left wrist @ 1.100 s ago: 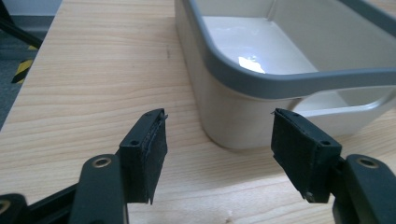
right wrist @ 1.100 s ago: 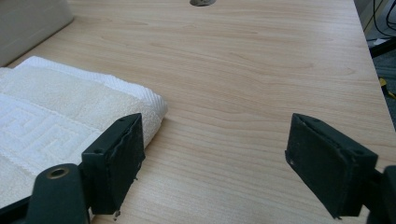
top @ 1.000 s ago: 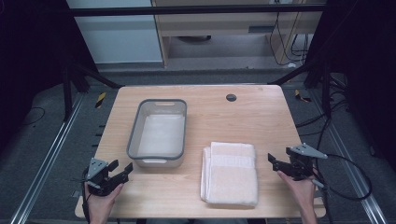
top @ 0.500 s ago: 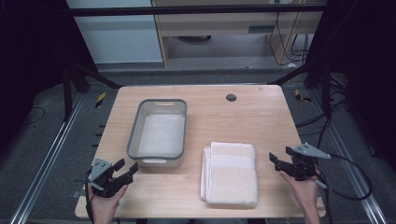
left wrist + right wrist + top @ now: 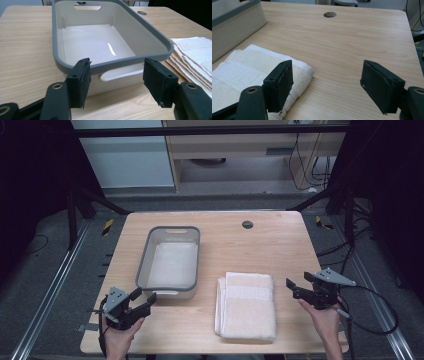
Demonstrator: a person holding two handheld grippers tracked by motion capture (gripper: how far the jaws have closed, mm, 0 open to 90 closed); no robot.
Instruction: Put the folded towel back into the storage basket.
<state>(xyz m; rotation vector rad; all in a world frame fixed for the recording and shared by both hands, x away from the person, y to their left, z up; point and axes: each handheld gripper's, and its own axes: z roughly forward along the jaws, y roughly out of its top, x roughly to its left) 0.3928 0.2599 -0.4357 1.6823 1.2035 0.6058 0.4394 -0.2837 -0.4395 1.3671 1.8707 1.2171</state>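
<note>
A person's two hands hold two-jaw grippers over a light wooden table (image 5: 270, 245), seen from the fixed camera above. At the table's centre-left stands a rectangular cream tub with a grey rim (image 5: 170, 262), its inside bare and glossy, a handle slot cut into each short wall. Just beside it, toward 4 o'clock from the tub, lies a folded white towel (image 5: 246, 305), several layers thick, its long side running toward the person; tub and towel sit close together without clearly touching.

The left gripper (image 5: 142, 299), held in the left hand (image 5: 119, 337), hovers at about 7 o'clock on the table, just off the tub's near left corner. Its jaws are spread wide with nothing between them. In the left gripper view, the two black pads (image 5: 79, 78) frame the tub's near wall and its handle slot, and the towel's layered edge shows toward 3 o'clock.

The right gripper (image 5: 295, 287), carried by the right hand (image 5: 325, 322) and topped by a grey three-cornered plate, sits at about 4 o'clock on the table, near the towel's right edge. Its jaws also stand wide apart and hold nothing. In the right gripper view, the near pad overlaps the towel's corner while the other stands over bare wood. A dark round hole (image 5: 247, 224) marks the tabletop toward 12 o'clock.
</note>
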